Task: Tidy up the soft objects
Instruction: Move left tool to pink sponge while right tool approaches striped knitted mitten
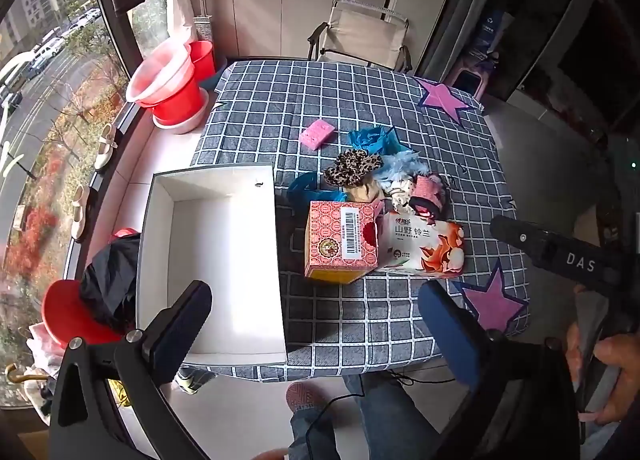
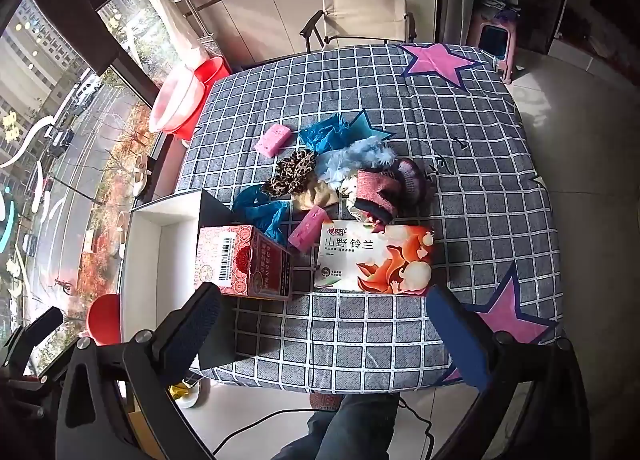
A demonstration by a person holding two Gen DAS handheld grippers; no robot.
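Note:
An empty white box (image 1: 208,260) sits at the left edge of the checked table (image 1: 360,99). Right of it stand a red tissue box (image 1: 340,244) and a soft tissue pack (image 1: 424,246). Behind them lies a pile of soft things: a leopard scrunchie (image 1: 352,167), blue fluff (image 1: 400,165), blue plastic bags (image 1: 372,137) and pink knitwear (image 1: 430,189). A pink sponge (image 1: 318,133) lies apart further back; a second one (image 2: 308,228) shows in the right wrist view. My left gripper (image 1: 316,324) is open and empty above the near table edge. My right gripper (image 2: 320,324) is open and empty in front of the tissue pack (image 2: 376,260).
Red and pink buckets (image 1: 168,87) stand on the window ledge left of the table. A folding chair (image 1: 364,35) stands behind the table. A black bag on a red basin (image 1: 100,300) sits at the near left. The person's legs (image 1: 360,412) are at the near edge.

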